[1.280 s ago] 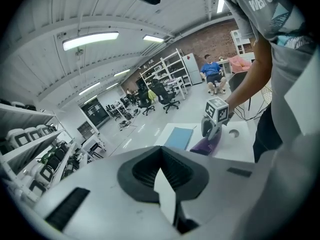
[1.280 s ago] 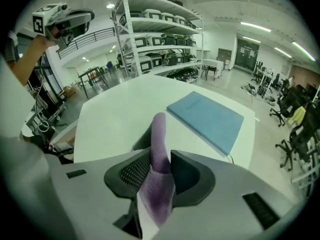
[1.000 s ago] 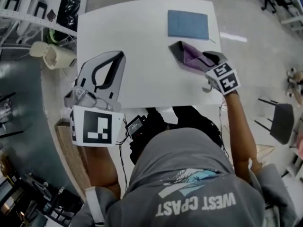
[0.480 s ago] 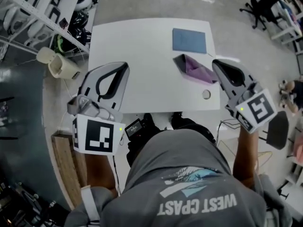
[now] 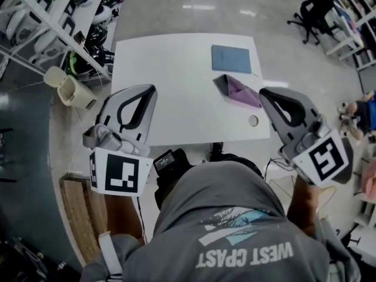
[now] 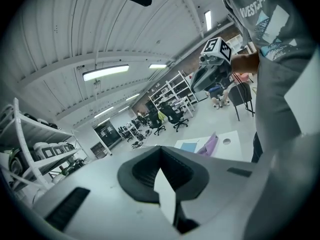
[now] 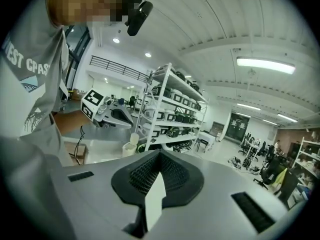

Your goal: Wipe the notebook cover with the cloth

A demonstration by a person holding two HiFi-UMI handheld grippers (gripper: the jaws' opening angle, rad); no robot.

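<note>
A blue notebook (image 5: 232, 59) lies closed at the far right of the white table (image 5: 170, 75). Just in front of it a purple and grey cloth (image 5: 238, 90) lies crumpled on the tabletop, with nothing touching it. My right gripper (image 5: 265, 93) is raised off the table's right edge, shut and empty, a little to the right of the cloth. The left gripper (image 5: 150, 90) hangs over the table's near left edge, also shut and empty. In the left gripper view its jaws (image 6: 160, 149) meet, and the cloth (image 6: 210, 145) and notebook (image 6: 189, 147) show small beyond them.
A round hole (image 5: 253, 120) sits in the table near its front right corner. A beige bin (image 5: 69, 87) stands left of the table, with shelving (image 5: 35, 16) behind it. Office chairs (image 5: 311, 10) stand at the far right. A wooden board (image 5: 76, 210) lies on the floor at my left.
The right gripper has left the cloth's right end, lifted and drawn back to the right of the table, jaws now closed. The cloth stays on the table. The head view has risen.
</note>
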